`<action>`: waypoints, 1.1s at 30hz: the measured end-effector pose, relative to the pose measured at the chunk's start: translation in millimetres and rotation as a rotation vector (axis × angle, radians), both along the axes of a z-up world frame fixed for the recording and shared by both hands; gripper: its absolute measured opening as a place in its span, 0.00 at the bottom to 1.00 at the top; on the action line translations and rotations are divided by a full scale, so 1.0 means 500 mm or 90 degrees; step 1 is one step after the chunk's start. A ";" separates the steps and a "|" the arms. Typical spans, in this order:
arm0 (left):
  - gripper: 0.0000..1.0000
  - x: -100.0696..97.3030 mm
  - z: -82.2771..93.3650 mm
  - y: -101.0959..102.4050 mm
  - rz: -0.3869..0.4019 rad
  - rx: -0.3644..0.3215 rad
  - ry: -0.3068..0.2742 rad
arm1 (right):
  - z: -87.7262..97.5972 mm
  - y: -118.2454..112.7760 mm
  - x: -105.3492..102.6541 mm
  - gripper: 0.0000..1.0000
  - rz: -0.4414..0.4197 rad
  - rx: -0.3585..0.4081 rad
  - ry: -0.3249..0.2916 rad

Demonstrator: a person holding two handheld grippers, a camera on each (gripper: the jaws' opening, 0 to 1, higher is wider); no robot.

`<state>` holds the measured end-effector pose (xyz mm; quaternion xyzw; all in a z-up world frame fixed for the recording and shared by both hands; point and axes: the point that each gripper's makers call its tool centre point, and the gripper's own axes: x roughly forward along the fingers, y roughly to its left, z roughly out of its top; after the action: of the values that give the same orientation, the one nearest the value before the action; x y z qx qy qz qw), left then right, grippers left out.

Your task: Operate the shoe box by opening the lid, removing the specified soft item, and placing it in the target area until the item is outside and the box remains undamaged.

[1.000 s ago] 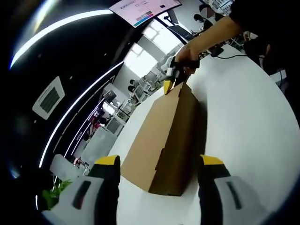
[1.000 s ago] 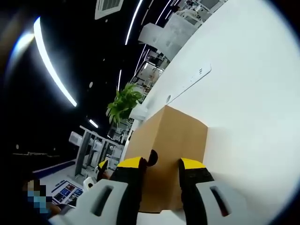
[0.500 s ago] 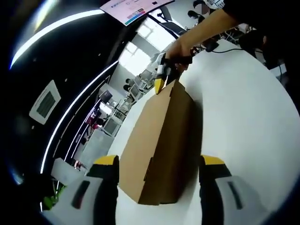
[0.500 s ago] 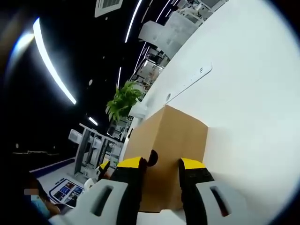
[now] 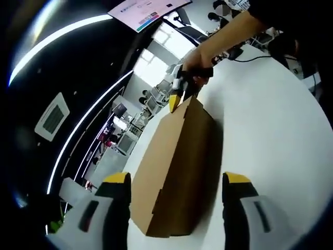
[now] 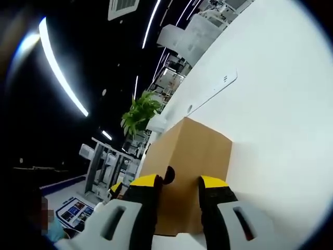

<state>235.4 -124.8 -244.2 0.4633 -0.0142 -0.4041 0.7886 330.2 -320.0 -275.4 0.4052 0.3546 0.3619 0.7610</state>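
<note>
On the white table point(image 5: 270, 130), a cardboard shoe box point(image 5: 174, 166) beneath office lights.

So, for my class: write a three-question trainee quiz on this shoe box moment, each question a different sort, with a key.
1. True or false: the shoe box lid is already lifted off.
2. Which gripper sits at the box's far end in the left gripper view? A) left gripper B) right gripper
3. Fill in: the box rests on a white ____.

Key: 1 false, it looks closed. 2 B. 3 table.
</note>
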 end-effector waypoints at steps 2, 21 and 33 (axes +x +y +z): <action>0.71 0.008 -0.004 -0.002 0.008 0.021 -0.022 | -0.001 -0.002 0.001 0.30 -0.002 0.010 -0.001; 0.59 0.039 -0.014 -0.010 0.035 0.114 -0.126 | 0.004 0.005 -0.005 0.30 -0.011 0.016 -0.004; 0.49 0.055 -0.018 0.003 0.050 0.185 -0.188 | 0.004 0.006 -0.005 0.30 -0.012 0.020 -0.004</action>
<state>262.7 -123.2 -253.1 0.6267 -0.0531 -0.2984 0.7179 327.9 -316.8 -273.4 0.4192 0.3429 0.3616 0.7589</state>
